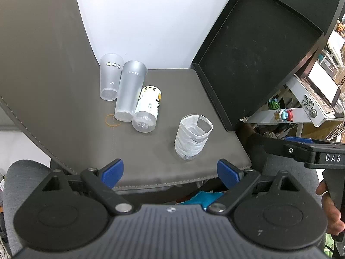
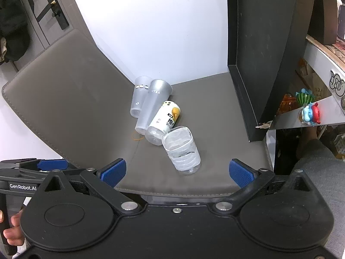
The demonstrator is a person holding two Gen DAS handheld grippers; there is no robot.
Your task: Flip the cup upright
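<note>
On a grey mat (image 1: 64, 108) (image 2: 215, 112) several cups stand upside down, bases up: a frosted cup (image 1: 110, 77) (image 2: 139, 99), a silver-grey cup (image 1: 129, 90) (image 2: 152, 105), and a labelled clear cup (image 1: 147, 110) (image 2: 163, 120). A tape-wrapped clear cup (image 1: 192, 138) (image 2: 182, 151) stands upright, mouth up, nearer to me. My left gripper (image 1: 170, 173) is open and empty, hovering over the mat's front edge. My right gripper (image 2: 176, 172) is open and empty, just in front of the taped cup.
A black tray (image 1: 254, 54) (image 2: 258, 64) leans upright at the right of the mat. An orange rubber band (image 1: 112, 120) (image 2: 138, 137) lies by the silver cup. A white wall is behind. A shelf with small toys (image 1: 282, 112) (image 2: 308, 110) is at the far right.
</note>
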